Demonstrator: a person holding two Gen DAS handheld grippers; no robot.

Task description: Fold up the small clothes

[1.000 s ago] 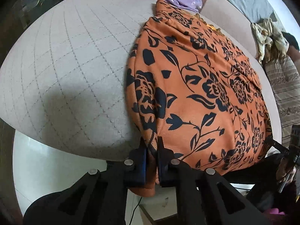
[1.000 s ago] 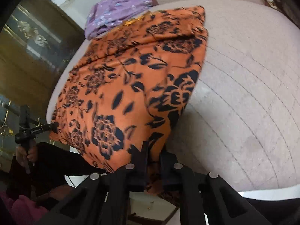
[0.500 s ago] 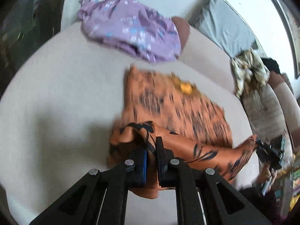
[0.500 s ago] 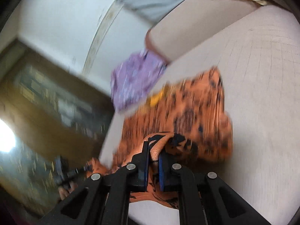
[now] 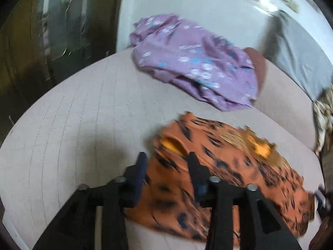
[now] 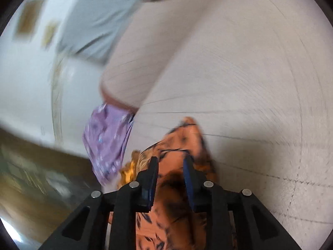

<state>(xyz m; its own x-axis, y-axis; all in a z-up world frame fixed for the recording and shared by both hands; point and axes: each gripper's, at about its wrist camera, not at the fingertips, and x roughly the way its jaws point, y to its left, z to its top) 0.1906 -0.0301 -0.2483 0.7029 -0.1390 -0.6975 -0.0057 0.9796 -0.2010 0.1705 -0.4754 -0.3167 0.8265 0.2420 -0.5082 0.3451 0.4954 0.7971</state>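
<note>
An orange garment with a black flower print [image 5: 229,166] lies folded over on the beige quilted sofa seat [image 5: 72,114]. My left gripper [image 5: 167,158] hovers over its left end, jaws opening, the cloth below them and not pinched. In the right wrist view the same orange garment [image 6: 183,141] lies under my right gripper [image 6: 170,161], whose jaws are also opening with a clear gap above the cloth. Both views are blurred by motion.
A crumpled purple flowered garment [image 5: 193,66] lies at the back of the seat, also visible as purple cloth [image 6: 108,137] to the left of the right gripper. A grey cushion [image 5: 297,56] and a patterned cloth [image 5: 324,116] sit at the right. A dark wooden cabinet [image 5: 41,31] stands left.
Both grippers carried the garment's near edge from the seat's front toward the back, folding it over, then let go; their jaws went from shut on the cloth to parted.
</note>
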